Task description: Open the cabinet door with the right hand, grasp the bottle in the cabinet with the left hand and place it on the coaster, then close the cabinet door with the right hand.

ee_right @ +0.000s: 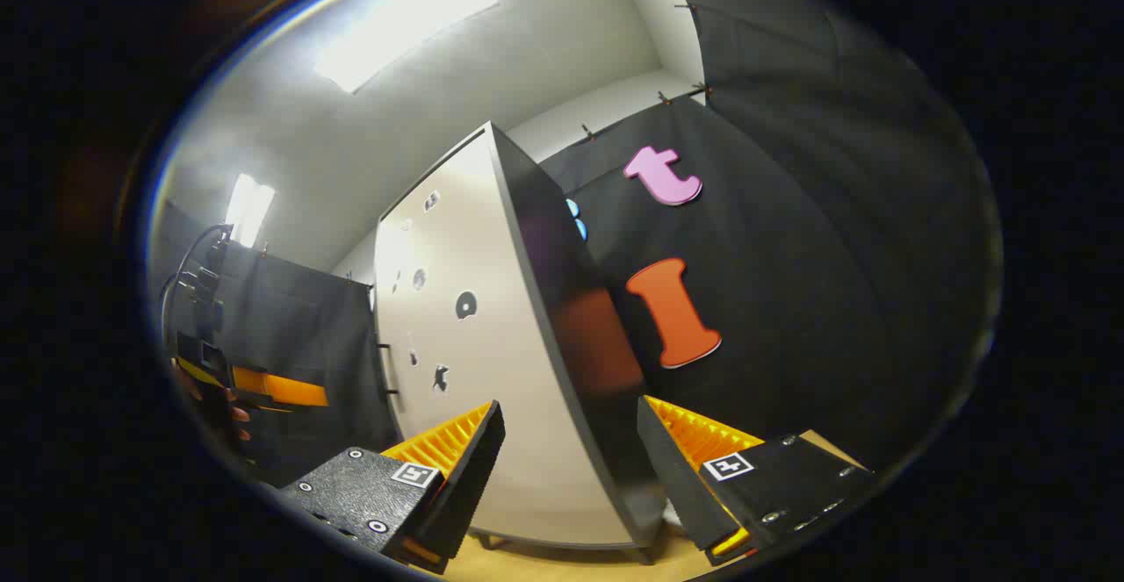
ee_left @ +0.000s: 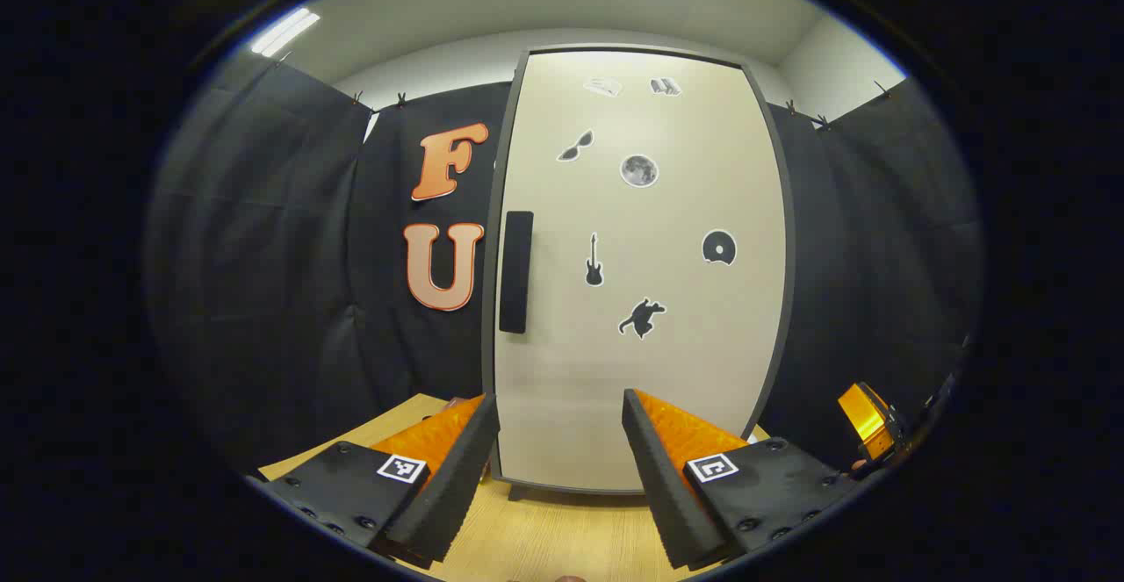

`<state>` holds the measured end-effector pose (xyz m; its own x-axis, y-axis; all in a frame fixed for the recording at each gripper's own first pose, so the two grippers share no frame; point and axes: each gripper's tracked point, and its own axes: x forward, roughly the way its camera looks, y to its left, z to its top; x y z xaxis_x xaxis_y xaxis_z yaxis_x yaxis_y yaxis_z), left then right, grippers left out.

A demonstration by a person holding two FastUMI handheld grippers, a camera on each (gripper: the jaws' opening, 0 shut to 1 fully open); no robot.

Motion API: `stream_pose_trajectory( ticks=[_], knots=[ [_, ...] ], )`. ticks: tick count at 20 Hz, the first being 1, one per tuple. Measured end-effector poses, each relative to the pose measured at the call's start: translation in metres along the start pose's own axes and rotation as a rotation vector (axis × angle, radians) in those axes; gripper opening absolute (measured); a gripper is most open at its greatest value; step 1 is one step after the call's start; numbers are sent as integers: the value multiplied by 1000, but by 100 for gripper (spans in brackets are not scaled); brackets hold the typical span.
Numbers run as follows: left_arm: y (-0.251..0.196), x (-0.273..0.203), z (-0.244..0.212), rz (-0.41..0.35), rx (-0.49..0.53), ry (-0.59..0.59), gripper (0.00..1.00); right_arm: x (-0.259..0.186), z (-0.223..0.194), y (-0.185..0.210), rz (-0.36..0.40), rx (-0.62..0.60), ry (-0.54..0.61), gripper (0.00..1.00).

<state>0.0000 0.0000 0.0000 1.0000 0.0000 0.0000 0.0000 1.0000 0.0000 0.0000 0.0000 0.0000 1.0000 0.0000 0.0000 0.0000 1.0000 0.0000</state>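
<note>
**Door shut, handle on the far edge**

Both the left hand-held gripper (ee_left: 560, 468) and right hand-held gripper (ee_right: 569, 468) are spread, empty. The cabinet (ee_left: 641, 283) stands at the bench (ee_left: 562, 538) back edge, bottle presumably inside. The right one faces the hinge corner, away from the handle (ee_left: 516, 271); it may miss or slip.

Wood table (ee_left: 562, 534), ceiling lights (ee_left: 283, 32), white wall.

My cream cabinet door (ee_left: 641, 283), dark-framed, wears black stickers and a black handle (ee_left: 516, 271) at nine o'clock, above a pale wood-grain table (ee_left: 544, 538).
</note>
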Motion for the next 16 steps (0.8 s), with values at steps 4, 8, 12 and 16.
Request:
stream_pose_trajectory(
  ticks=[4,8,12,16],
  knots=[
    [3,-2,7,-6,11,-31,93,-41,-24,14,-7,-81,59,93],
    [7,-5,0,-12,4,-32,93,-98,-56,-20,-121,-77,191,93],
    [14,-10,3,-11,-14,-40,93,-122,-56,8,-138,-104,244,93],
    [31,-19,42,-5,11,-135,93,-113,-21,63,-154,-132,223,94]
  ],
)
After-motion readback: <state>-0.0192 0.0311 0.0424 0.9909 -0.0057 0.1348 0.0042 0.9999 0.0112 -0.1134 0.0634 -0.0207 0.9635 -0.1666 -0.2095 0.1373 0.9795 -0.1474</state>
